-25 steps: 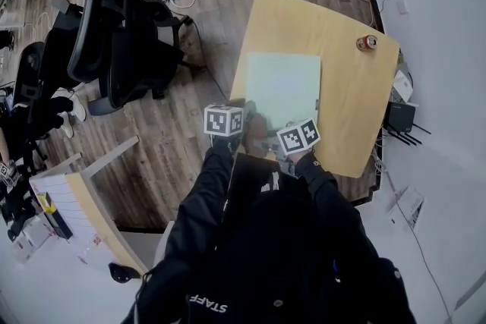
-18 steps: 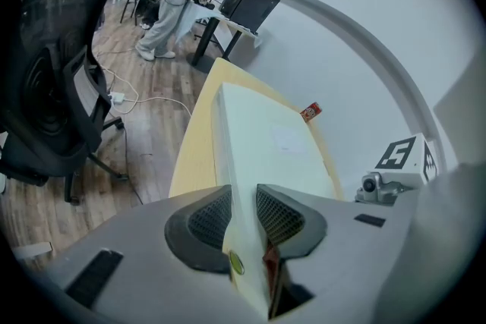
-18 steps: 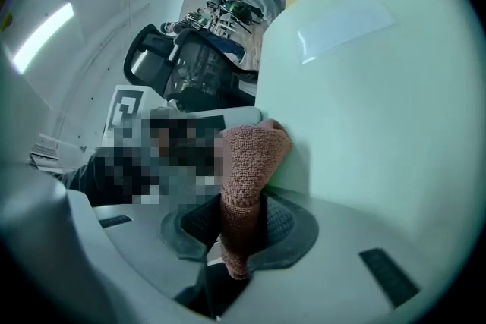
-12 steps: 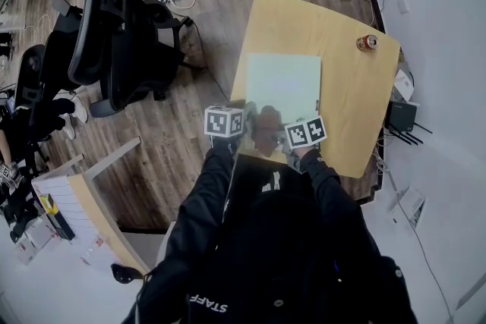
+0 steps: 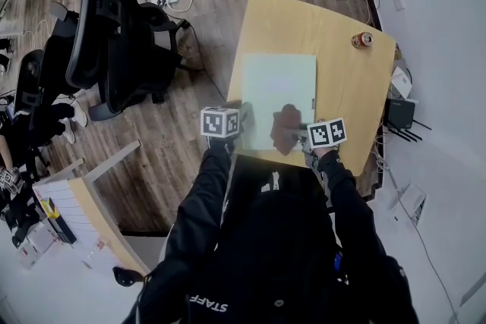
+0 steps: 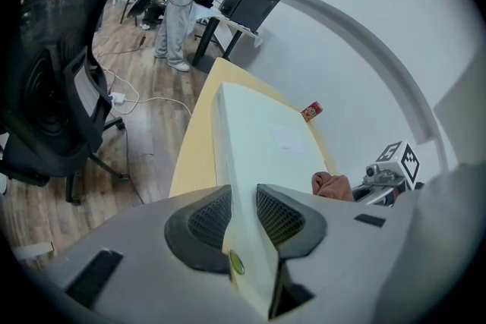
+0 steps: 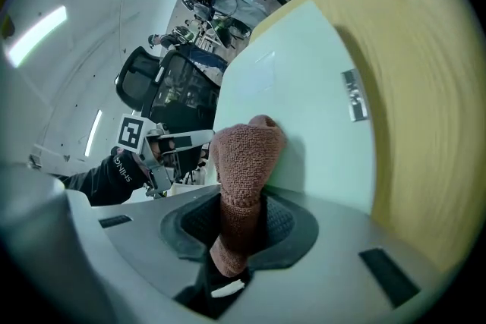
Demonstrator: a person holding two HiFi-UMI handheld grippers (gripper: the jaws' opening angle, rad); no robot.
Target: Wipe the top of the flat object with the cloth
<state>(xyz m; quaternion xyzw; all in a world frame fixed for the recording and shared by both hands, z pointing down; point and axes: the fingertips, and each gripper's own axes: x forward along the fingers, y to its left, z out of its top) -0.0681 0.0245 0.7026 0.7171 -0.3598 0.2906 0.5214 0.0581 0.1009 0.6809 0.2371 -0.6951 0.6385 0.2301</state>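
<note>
A: Looking down on a pale yellow wooden table with rounded corners (image 5: 353, 95), standing on a brown plank floor (image 5: 190, 125) beside a white wall (image 5: 440, 26). Crowding the 9 o'clock side, black office chairs (image 5: 114, 34), overlapping too much for counting.

B: And lying on the table?

A: Lying flat in the middle, one pale green rectangular board (image 5: 279, 83). Standing well apart from it toward 1 o'clock, near the far corner of the table, one red drink can (image 5: 366, 39).

B: Reaching in from where?

A: Reaching forward from 6 o'clock in two black sleeves (image 5: 205, 193), each hand carrying one gripper.

B: Gripping what?

A: Pinching the board's near corner at 7 o'clock with the left gripper (image 6: 244, 193), closing both jaws flat against the thin edge. Clamping one folded reddish-brown knitted cloth (image 7: 244, 152) tight in the right gripper (image 7: 241, 201), leaving no gap beside the fabric.

B: Touching the board?

A: Pressing the free end of the cloth onto the board's top, close to the near edge at about 5 o'clock.
</note>
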